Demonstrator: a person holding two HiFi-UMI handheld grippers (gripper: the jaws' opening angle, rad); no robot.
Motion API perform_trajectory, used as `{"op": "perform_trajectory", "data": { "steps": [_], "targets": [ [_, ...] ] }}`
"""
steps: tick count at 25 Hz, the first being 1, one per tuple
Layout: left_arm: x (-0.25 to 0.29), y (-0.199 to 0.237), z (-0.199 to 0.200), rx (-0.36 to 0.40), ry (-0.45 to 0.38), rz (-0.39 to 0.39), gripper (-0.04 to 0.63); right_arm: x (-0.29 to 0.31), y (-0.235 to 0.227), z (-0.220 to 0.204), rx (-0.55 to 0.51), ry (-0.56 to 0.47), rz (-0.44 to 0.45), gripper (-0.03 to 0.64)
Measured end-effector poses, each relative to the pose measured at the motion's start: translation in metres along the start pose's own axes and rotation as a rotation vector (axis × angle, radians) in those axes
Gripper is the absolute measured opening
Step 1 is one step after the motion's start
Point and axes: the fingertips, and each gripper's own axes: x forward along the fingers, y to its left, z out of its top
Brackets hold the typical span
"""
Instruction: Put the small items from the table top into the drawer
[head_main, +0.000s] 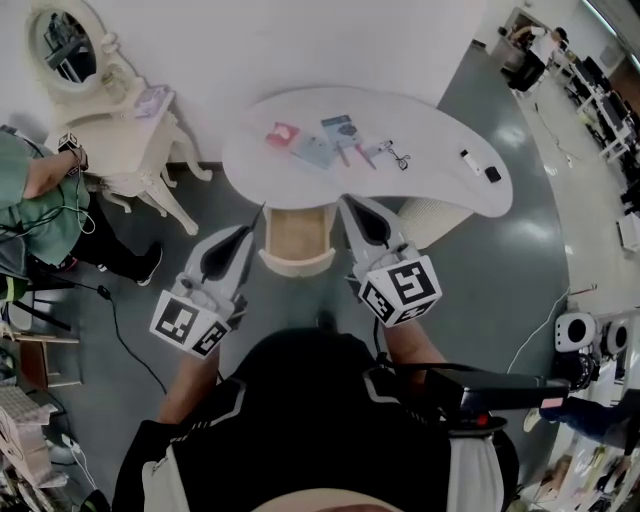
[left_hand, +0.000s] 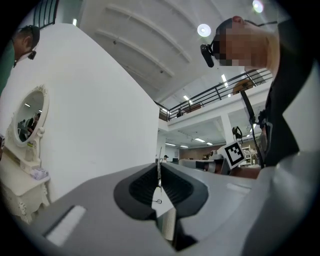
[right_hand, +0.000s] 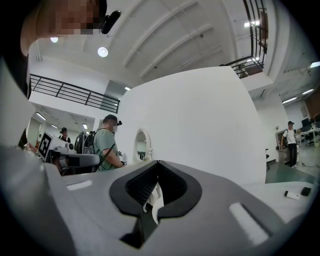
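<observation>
Head view shows the left gripper (head_main: 258, 215) and right gripper (head_main: 348, 208), jaws pressed together on nothing, flanking the seemingly pulled-out drawer (head_main: 297, 240), with the small items (head_main: 340, 130) beyond on the table (head_main: 440, 120); I'd open 1 claw before reaching over.

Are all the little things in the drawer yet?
Not yet. Done: the drawer under the table looks pulled open, with nothing showing inside. In hand: nothing; the left gripper and right gripper are shut and empty. Left: the red packet, blue packets, small metal tool and other bits lie on top.
</observation>
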Motion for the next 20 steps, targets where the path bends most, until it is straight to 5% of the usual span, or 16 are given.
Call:
{"op": "perform_trajectory", "data": {
  "steps": [20],
  "targets": [
    [0.089, -0.005, -0.007, 0.022, 0.049, 0.009, 0.018, 0.019, -0.075, 0.005, 0.044, -0.035, 0.083, 0.002]
  ]
}}
